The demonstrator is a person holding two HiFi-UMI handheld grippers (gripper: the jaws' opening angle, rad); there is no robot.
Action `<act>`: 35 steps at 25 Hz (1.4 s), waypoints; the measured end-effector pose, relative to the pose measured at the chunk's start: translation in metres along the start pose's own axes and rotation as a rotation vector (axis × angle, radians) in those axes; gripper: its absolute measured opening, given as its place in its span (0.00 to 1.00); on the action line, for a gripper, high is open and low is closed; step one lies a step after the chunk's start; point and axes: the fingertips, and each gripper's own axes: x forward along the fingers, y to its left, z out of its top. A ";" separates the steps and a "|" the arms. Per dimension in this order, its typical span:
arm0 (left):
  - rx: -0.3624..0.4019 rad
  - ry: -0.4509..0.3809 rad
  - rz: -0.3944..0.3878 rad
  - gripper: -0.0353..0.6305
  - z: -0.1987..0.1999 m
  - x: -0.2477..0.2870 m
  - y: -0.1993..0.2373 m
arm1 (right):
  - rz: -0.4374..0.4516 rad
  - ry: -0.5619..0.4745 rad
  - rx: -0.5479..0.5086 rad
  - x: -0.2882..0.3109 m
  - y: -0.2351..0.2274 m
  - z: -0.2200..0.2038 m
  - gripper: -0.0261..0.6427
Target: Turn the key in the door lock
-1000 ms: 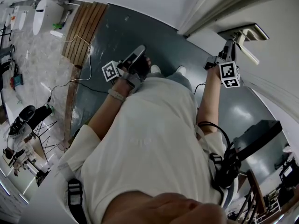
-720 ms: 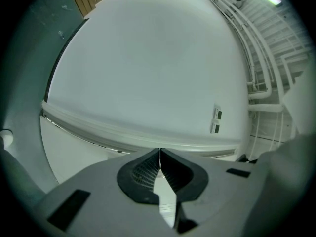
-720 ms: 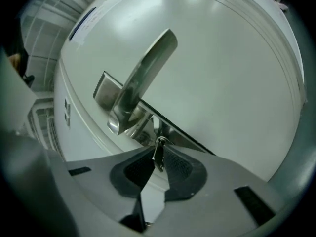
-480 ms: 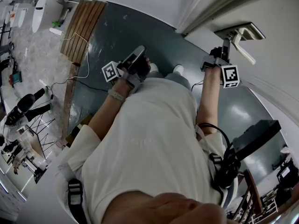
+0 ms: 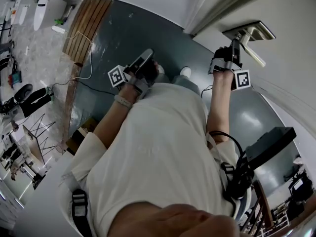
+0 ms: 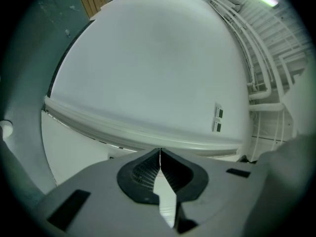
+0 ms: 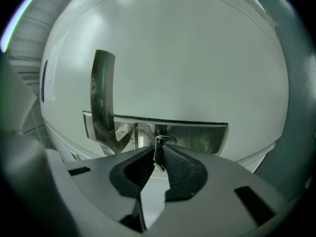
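Note:
A steel lock plate (image 7: pixel 197 135) sits on the white door (image 7: pixel 187 58), with its lever handle (image 7: pixel 101 98) at the left. A small metal key (image 7: pixel 159 152) sticks out of the plate, and my right gripper (image 7: pixel 159 158) is shut on it, its pads pressing both flat sides. In the head view the right gripper (image 5: pixel 231 51) is held up against the plate (image 5: pixel 247 31), just beside the handle (image 5: pixel 254 54). My left gripper (image 5: pixel 142 63) hangs away from the door over the floor. Its jaws (image 6: pixel 160 154) are shut with nothing between them, facing a white wall.
The grey floor (image 5: pixel 128 38) lies below, with wooden boards (image 5: pixel 86 26) and a cable (image 5: pixel 84 78) at the left. The person's shoes (image 5: pixel 185 72) stand near the door. Stands and equipment (image 5: pixel 19 102) crowd the far left, and a dark case (image 5: pixel 271 142) stands at the right.
The right gripper has rolled on the key; its marker cube swung from beside the hand to below it, and the hand sits closer against the plate. The left gripper has hardly shifted.

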 end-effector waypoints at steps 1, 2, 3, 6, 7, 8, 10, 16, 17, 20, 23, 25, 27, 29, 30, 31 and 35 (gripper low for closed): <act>0.000 -0.003 0.001 0.07 -0.003 0.000 0.001 | 0.012 0.002 0.027 -0.001 -0.001 0.001 0.12; -0.001 -0.005 0.001 0.07 -0.007 -0.001 0.002 | 0.028 0.003 0.061 -0.002 -0.001 0.003 0.12; 0.000 -0.007 0.002 0.07 -0.010 -0.001 0.002 | 0.048 0.001 0.109 -0.003 -0.002 0.004 0.12; 0.004 -0.015 0.008 0.07 -0.015 -0.005 0.004 | 0.119 -0.011 0.281 -0.003 -0.007 0.005 0.10; 0.007 -0.018 0.011 0.07 -0.016 -0.007 0.004 | 0.134 -0.008 0.307 -0.003 -0.008 0.004 0.10; 0.009 -0.020 0.014 0.07 -0.017 -0.007 0.005 | 0.147 -0.003 0.324 -0.003 -0.009 0.005 0.10; 0.011 -0.022 0.021 0.07 -0.021 -0.008 0.006 | 0.170 0.000 0.364 -0.003 -0.008 0.006 0.10; 0.008 -0.030 0.039 0.07 -0.027 -0.013 0.014 | 0.216 -0.014 0.472 -0.003 -0.014 0.007 0.10; 0.009 -0.029 0.040 0.07 -0.027 -0.013 0.014 | 0.220 -0.011 0.473 -0.002 -0.014 0.007 0.10; 0.009 -0.030 0.044 0.07 -0.029 -0.013 0.015 | 0.227 -0.003 0.465 -0.002 -0.013 0.007 0.10; 0.012 -0.028 0.045 0.07 -0.029 -0.013 0.016 | 0.228 0.000 0.454 -0.002 -0.015 0.007 0.10; 0.013 -0.028 0.045 0.07 -0.029 -0.013 0.016 | 0.227 0.000 0.445 -0.002 -0.015 0.008 0.10; 0.011 -0.030 0.044 0.07 -0.029 -0.012 0.016 | 0.224 -0.002 0.421 -0.003 -0.015 0.008 0.10; 0.007 -0.029 0.044 0.07 -0.029 -0.011 0.016 | 0.229 -0.008 0.404 -0.003 -0.014 0.009 0.10; 0.006 -0.026 0.045 0.07 -0.029 -0.011 0.016 | 0.230 -0.010 0.400 -0.003 -0.014 0.009 0.10; 0.005 -0.024 0.045 0.07 -0.029 -0.010 0.015 | 0.225 -0.010 0.396 -0.003 -0.014 0.009 0.10; -0.003 -0.010 0.038 0.07 -0.026 -0.004 0.017 | 0.198 0.013 0.377 -0.006 -0.015 0.008 0.10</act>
